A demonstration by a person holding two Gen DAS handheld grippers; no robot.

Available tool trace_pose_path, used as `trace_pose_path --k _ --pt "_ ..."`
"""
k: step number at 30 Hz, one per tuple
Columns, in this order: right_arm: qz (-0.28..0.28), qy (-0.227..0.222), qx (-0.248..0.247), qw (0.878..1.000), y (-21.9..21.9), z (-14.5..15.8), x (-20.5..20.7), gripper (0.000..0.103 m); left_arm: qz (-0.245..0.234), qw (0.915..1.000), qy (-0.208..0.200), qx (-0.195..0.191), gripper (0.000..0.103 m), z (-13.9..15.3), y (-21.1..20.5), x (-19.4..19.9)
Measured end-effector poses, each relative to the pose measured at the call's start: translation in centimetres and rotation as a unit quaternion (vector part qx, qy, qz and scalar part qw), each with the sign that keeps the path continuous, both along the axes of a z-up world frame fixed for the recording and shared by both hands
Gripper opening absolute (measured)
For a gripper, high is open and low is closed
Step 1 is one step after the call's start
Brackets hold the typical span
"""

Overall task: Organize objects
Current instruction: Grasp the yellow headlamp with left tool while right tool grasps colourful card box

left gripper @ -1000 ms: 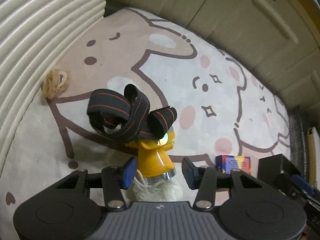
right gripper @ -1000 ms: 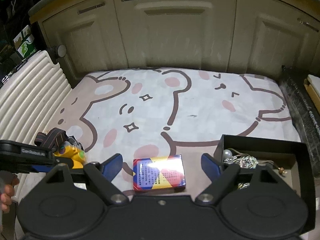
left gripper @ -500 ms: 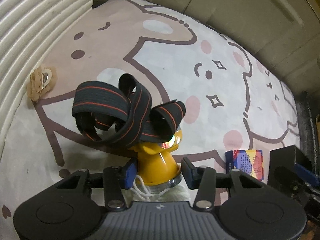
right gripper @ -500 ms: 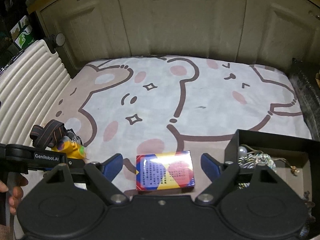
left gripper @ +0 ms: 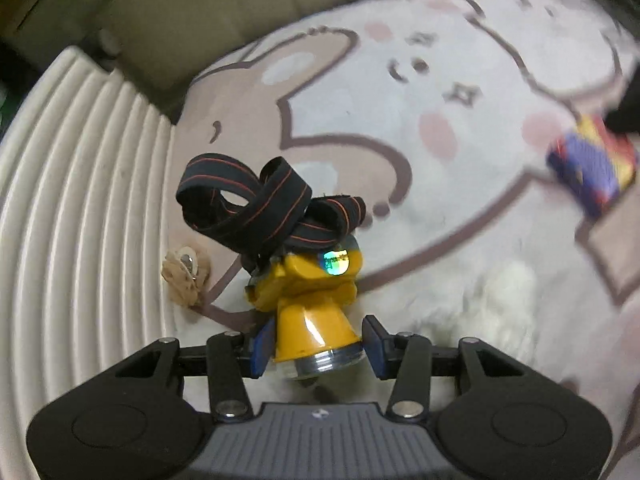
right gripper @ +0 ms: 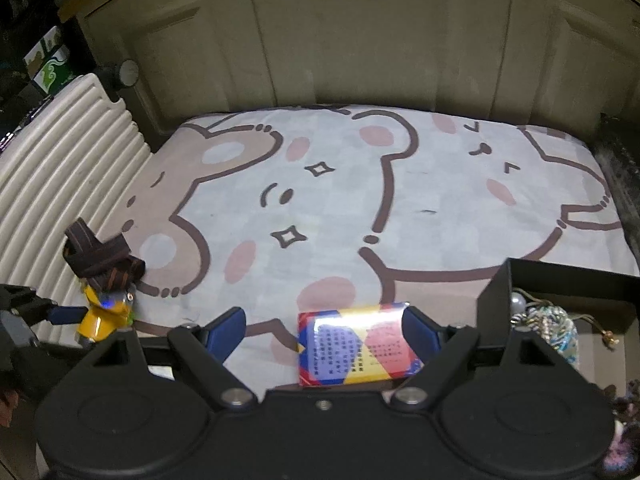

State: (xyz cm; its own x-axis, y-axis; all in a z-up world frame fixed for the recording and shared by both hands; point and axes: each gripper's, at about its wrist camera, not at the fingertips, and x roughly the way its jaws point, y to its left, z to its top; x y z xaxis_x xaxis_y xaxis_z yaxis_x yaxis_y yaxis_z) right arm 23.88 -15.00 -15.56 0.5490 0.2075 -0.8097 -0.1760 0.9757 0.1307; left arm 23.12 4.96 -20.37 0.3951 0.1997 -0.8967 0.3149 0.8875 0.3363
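Note:
My left gripper (left gripper: 316,346) is shut on the yellow headlamp (left gripper: 310,308) and holds it lifted above the bear-print mat (left gripper: 460,208); its black strap with red stripes (left gripper: 264,208) is bunched on top. The headlamp also shows at the left of the right wrist view (right gripper: 102,312). My right gripper (right gripper: 322,334) is open, its jaws on either side of a colourful box (right gripper: 356,346) lying on the mat (right gripper: 332,208). The same box shows in the left wrist view (left gripper: 592,168).
A black open box (right gripper: 560,300) with beads and jewellery stands at the right. A small beige hair clip (left gripper: 185,274) lies by the ribbed cream cushion (left gripper: 80,220). Cream cabinet doors (right gripper: 360,32) stand behind the mat.
My left gripper has lifted and swung the headlamp, so its view turned; the frame is blurred. My right gripper has moved closer over the colourful box.

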Motion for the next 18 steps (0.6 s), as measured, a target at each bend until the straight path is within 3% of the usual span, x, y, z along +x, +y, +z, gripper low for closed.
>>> trace_pose_path --k 4,5,8,11,18 --pt "0.005 0.000 0.003 1.000 0.3 0.0 0.0 0.086 -0.046 0.9985 0.001 0.029 0.048 -0.4 -0.8 -0.9" --pt "0.006 0.001 0.003 1.000 0.3 -0.1 0.1 0.086 -0.046 0.9988 0.004 0.018 0.049 -0.3 -0.9 -0.9" --pt "0.005 0.005 0.004 1.000 0.0 -0.3 0.1 0.086 -0.027 0.9978 0.006 -0.061 0.062 0.9 -0.2 -0.8" --pt "0.001 0.008 0.008 1.000 -0.5 -0.4 0.3 0.086 0.008 0.9920 0.002 -0.126 0.064 1.9 0.5 -0.4" --pt "-0.023 0.018 0.041 0.999 -2.1 -1.2 0.8 0.086 0.045 0.9873 0.003 -0.152 0.064 1.4 0.3 0.2"
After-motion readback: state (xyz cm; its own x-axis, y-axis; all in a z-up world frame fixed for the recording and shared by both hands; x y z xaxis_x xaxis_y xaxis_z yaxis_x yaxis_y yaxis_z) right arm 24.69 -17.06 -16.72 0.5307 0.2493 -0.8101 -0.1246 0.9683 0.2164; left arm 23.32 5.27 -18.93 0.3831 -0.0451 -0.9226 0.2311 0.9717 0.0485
